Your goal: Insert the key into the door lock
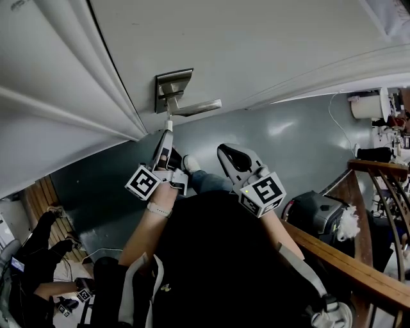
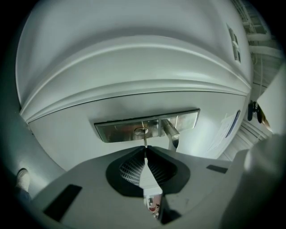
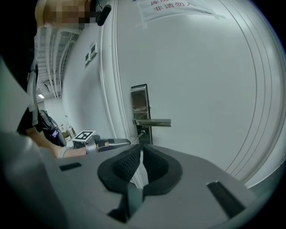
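Observation:
A white door carries a steel lock plate [image 1: 172, 88] with a lever handle [image 1: 197, 107]. My left gripper [image 1: 168, 133] is shut on a thin metal key [image 1: 170, 122] and points it up at the plate. In the left gripper view the key [image 2: 145, 140] runs straight from the closed jaws to the round keyhole [image 2: 141, 130], and its tip meets the keyhole. My right gripper [image 1: 225, 152] hangs back from the door, to the right of the left one, shut with nothing held. The right gripper view shows the plate [image 3: 140, 99], the handle [image 3: 154, 122] and the left gripper [image 3: 109, 143] side-on.
The door frame's mouldings [image 1: 77, 77] run left of the lock. A wooden handrail [image 1: 346, 256] and a black bag [image 1: 317, 214] lie to the right on the grey floor. Another person crouches at lower left [image 1: 38, 256]. A paper notice [image 3: 172, 6] is taped high on the door.

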A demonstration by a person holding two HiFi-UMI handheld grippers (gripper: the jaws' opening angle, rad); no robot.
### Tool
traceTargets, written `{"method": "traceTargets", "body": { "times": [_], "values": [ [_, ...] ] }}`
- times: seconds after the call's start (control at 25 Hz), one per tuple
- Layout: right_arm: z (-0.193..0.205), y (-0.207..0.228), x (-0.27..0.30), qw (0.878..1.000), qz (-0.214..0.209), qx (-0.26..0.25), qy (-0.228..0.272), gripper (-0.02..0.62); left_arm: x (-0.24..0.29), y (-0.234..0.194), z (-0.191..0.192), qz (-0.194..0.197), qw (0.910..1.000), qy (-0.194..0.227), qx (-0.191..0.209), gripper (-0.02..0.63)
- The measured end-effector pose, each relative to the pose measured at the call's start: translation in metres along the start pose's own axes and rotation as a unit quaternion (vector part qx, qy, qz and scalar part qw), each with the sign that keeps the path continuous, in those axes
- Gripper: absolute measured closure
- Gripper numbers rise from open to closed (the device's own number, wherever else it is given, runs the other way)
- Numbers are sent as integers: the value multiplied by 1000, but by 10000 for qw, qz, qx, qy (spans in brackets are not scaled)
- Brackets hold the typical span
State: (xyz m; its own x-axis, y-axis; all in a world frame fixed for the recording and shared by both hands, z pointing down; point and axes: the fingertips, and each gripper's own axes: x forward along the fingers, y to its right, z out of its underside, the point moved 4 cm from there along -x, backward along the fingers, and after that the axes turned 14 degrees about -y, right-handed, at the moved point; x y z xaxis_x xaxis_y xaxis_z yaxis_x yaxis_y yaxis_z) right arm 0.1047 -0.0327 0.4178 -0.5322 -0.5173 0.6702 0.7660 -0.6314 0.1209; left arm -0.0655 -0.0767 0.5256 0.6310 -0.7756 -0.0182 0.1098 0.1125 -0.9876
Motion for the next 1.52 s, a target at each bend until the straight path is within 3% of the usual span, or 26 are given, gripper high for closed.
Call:
{"method": "traceTargets", "body": {
  "times": [0.72, 1.36, 1.52],
  "values": [
    [-4, 5, 1, 10000, 32, 33, 31, 568, 12, 0, 4, 66, 9989, 186, -418, 581],
    [-8, 11, 2, 9999, 72, 73, 40, 568, 36, 0, -9, 55, 9986, 74, -514, 581],
    [-9, 12, 3, 9999, 69, 69, 56, 568, 38, 1, -12, 64, 9995, -51, -319, 581]
  ]
}}
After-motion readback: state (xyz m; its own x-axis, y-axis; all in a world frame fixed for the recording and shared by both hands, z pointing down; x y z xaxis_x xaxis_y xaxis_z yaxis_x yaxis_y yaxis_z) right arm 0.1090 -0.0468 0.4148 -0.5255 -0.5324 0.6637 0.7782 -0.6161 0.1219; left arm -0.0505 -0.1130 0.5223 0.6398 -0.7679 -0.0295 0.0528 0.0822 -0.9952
